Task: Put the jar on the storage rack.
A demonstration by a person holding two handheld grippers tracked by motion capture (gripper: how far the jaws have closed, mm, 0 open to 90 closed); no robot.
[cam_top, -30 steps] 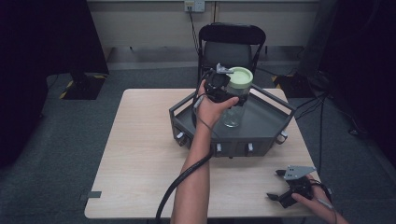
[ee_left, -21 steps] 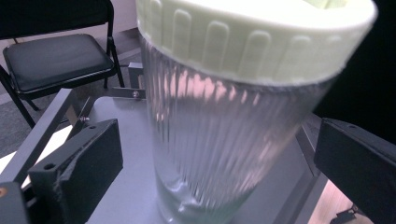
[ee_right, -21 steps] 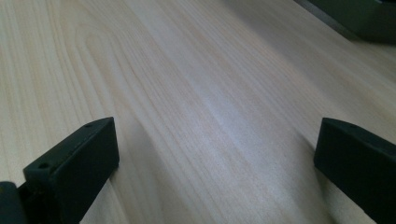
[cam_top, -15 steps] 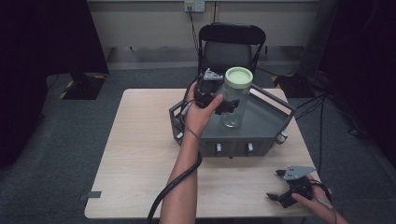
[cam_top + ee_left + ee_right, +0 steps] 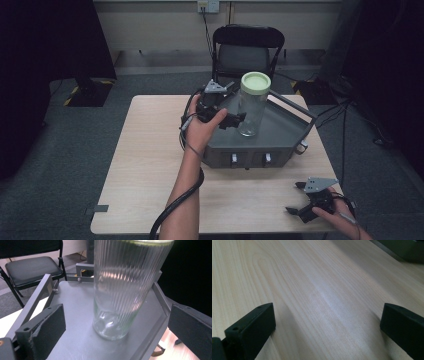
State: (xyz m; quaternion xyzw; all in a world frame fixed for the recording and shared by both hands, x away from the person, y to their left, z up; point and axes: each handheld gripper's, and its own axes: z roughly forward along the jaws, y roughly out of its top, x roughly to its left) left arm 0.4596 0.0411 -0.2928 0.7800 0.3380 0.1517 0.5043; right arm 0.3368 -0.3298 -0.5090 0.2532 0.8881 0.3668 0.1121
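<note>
A tall ribbed clear glass jar (image 5: 252, 110) with a pale green lid (image 5: 255, 81) stands upright on the grey metal tray (image 5: 290, 131). My left gripper (image 5: 236, 121) hovers just left of the jar, open, its jaws pointing at the glass without touching it. In the left gripper view the jar (image 5: 125, 290) rises between the spread jaws of the left gripper (image 5: 116, 315), a little ahead of them, on the tray floor (image 5: 72, 297). My right gripper (image 5: 294, 198) rests open on the wooden table (image 5: 150, 160) near the front right corner, with bare wood (image 5: 312, 277) between the jaws of the right gripper (image 5: 327, 315).
The tray has raised rails (image 5: 295, 105) and a front wall with latches (image 5: 250, 159). A black folding chair (image 5: 247, 50) stands behind the table. A black cable (image 5: 175, 205) trails along the left forearm. The tray's corner (image 5: 407, 250) lies far ahead of the right gripper.
My left gripper has drawn back leftward and downward from the jar's upper part. The jar stays upright on the tray. The right gripper has not moved.
</note>
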